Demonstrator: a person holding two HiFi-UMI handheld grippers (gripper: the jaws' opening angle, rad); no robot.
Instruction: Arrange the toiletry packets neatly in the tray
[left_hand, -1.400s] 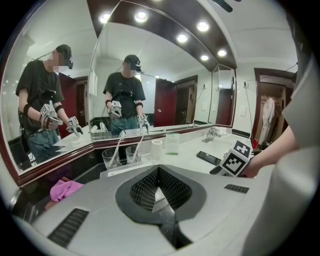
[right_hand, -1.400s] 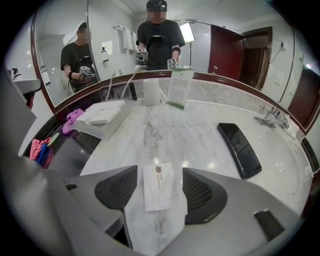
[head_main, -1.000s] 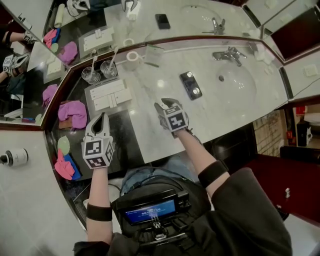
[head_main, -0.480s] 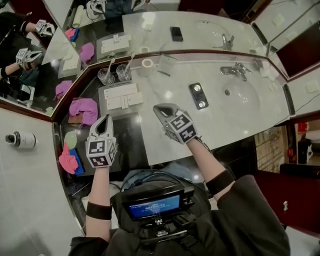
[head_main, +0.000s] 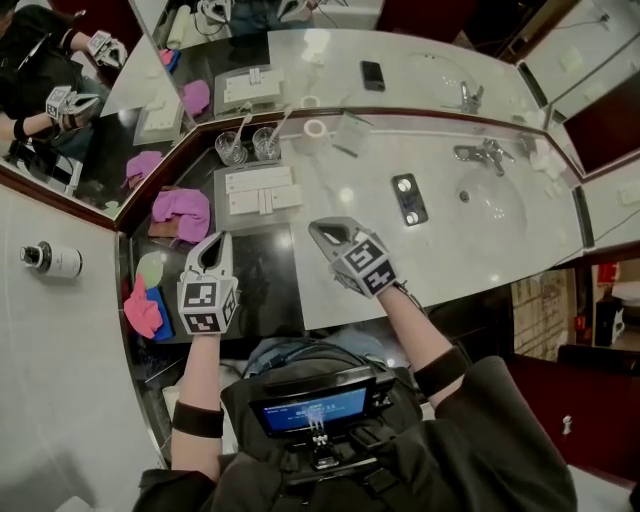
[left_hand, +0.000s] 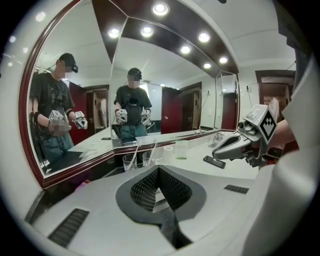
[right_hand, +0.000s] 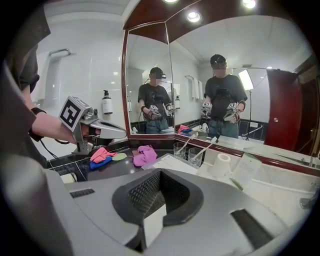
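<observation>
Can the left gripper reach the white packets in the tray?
Probably yes. The left gripper points at the tray of white packets just ahead, with only bare black counter between. The pink cloth lies aside. Its fingers are shut, so they must open first.

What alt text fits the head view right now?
A person holds two shut grippers over a bathroom counter: the left gripper above the black part, pointing toward a tray of white packets, the right gripper above white marble. Two glasses stand behind the tray, a pink cloth lies left of it.
</observation>
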